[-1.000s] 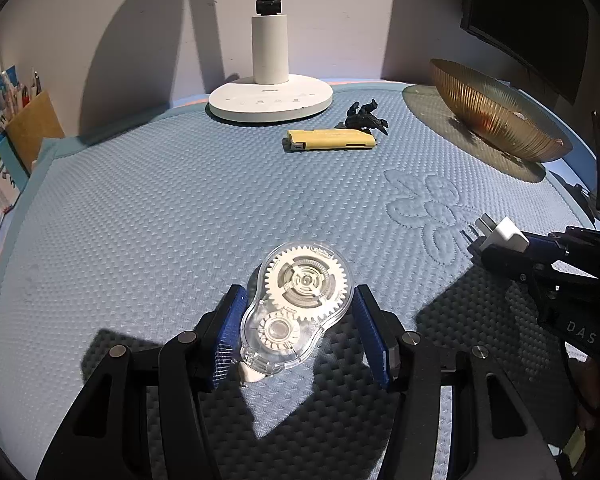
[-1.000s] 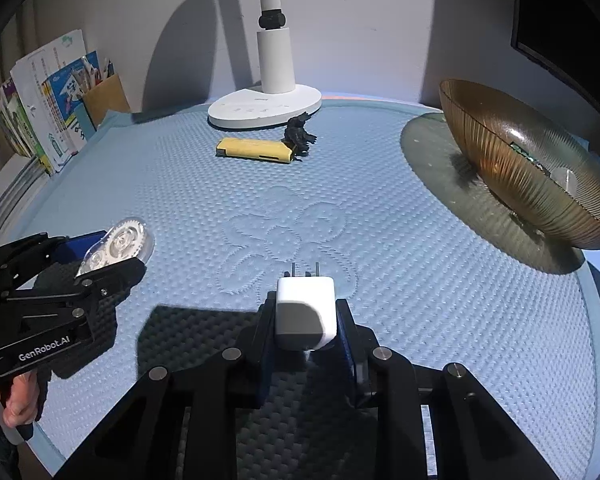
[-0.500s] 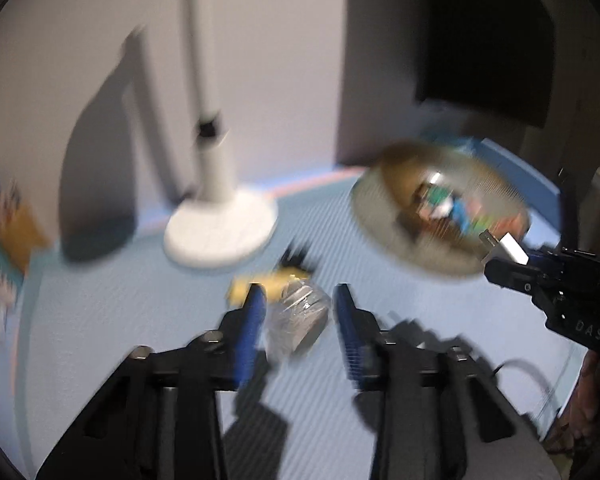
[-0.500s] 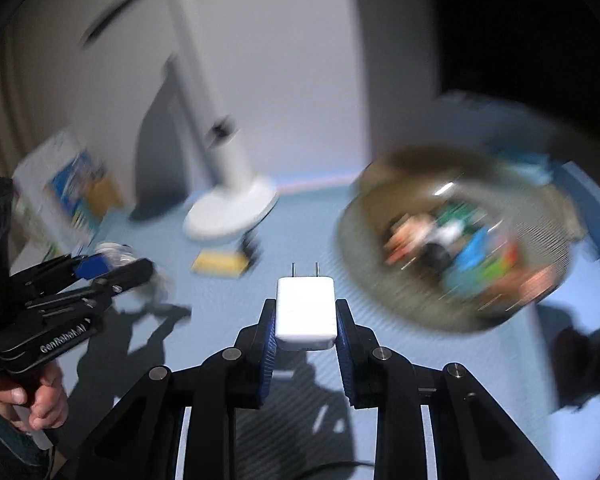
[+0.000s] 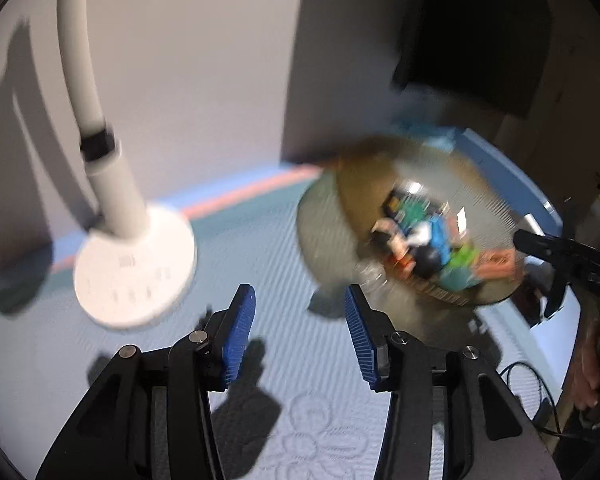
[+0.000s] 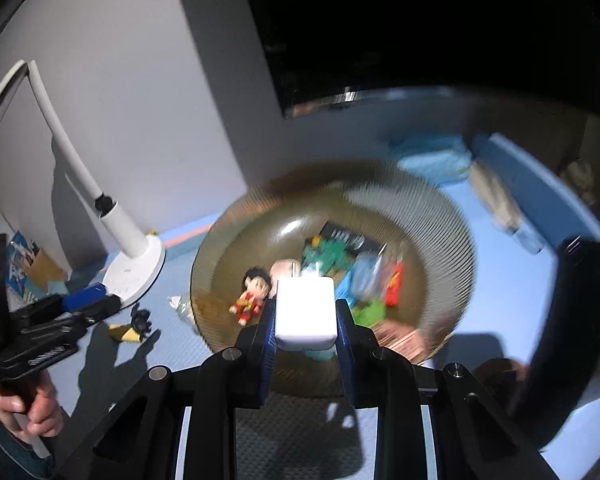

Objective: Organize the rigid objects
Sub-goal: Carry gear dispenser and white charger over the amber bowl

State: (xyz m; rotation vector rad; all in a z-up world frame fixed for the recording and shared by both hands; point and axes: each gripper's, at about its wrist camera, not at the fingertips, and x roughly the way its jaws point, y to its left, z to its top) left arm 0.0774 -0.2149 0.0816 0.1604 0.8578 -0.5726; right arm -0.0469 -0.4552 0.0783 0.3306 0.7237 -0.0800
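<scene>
My left gripper hangs above the blue mat, just short of the amber ribbed glass bowl. Its jaws are opening and nothing is between the blue pads. A clear correction tape dispenser shows blurred beside the bowl's left rim; I cannot tell whether it is in the air or resting on the mat. My right gripper is shut on a white plug charger, prongs forward, held over the bowl. Several small toys lie in the bowl.
A white desk lamp stands left of the bowl. A yellow lighter and a black figurine lie on the mat near its base. A dark monitor hangs behind, and books stand at far left. A person's hand holds the left gripper.
Both grippers rose and swung toward the bowl. The left one closed on the correction tape, carried it, then let it go near the bowl's rim. The right one kept the charger.
</scene>
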